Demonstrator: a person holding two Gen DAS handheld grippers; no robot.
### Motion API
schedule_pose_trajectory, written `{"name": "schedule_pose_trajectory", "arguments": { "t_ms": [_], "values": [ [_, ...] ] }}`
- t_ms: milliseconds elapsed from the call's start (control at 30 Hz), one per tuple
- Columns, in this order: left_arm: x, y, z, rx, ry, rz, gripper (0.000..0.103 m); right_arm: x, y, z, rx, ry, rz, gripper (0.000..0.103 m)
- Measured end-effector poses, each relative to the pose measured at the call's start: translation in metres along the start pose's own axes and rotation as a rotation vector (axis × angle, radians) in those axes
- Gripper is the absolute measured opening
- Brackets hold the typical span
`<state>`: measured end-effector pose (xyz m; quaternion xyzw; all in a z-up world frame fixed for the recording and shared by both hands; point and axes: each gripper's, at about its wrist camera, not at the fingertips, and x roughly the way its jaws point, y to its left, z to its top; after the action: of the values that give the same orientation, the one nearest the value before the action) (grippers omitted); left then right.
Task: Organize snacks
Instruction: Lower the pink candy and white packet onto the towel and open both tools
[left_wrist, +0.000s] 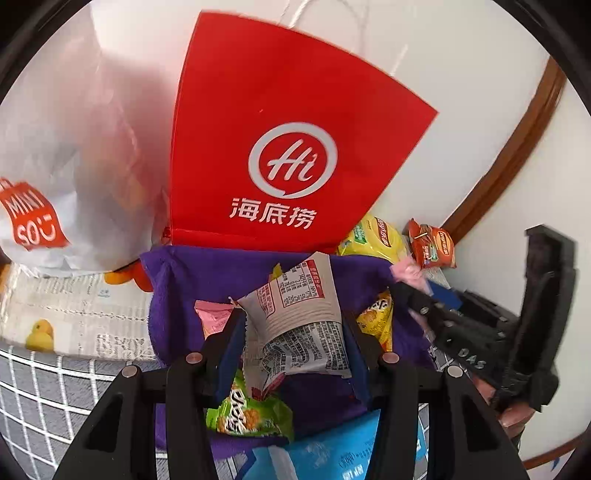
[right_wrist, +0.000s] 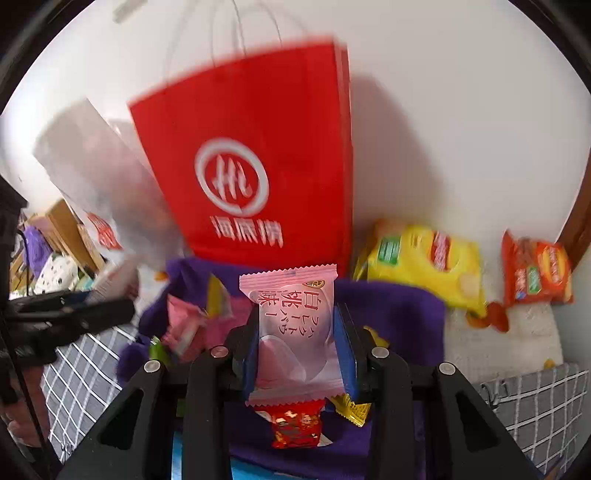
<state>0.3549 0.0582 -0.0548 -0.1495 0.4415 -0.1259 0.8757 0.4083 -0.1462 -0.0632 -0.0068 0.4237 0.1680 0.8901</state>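
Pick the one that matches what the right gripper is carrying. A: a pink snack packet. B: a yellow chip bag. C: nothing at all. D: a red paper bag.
A: in the right wrist view, the right gripper has its blue pads closed on a pink snack packet, while the yellow chip bag and the red paper bag sit apart behind it.
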Motion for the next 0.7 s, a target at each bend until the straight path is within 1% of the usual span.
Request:
{"name": "schedule_pose_trajectory", "arguments": {
  "t_ms": [167,233,367,500,633,700],
  "values": [
    [0.019,0.006,-0.003,-0.016,0.042,-0.007,0.048,0.03,-0.001,-0.011,-0.003,0.069,0.001,0.036],
    [0.028,0.006,-0.005,-0.009,0.066,-0.007,0.048,0.037,-0.001,-0.014,-0.013,0.081,-0.009,0.036],
    [0.044,0.007,-0.01,-0.01,0.105,0.005,0.048,0.048,0.001,-0.02,-0.017,0.12,0.014,0.037],
    [0.055,0.005,-0.013,-0.004,0.129,0.011,0.049,0.052,0.003,-0.023,-0.032,0.146,0.015,0.037],
    [0.063,0.004,-0.015,-0.003,0.141,0.008,0.05,0.05,0.004,-0.024,-0.038,0.145,0.011,0.039],
    [0.064,0.003,-0.015,0.0,0.143,0.008,0.051,0.046,0.003,-0.022,-0.033,0.138,0.014,0.044]
  ]
}}
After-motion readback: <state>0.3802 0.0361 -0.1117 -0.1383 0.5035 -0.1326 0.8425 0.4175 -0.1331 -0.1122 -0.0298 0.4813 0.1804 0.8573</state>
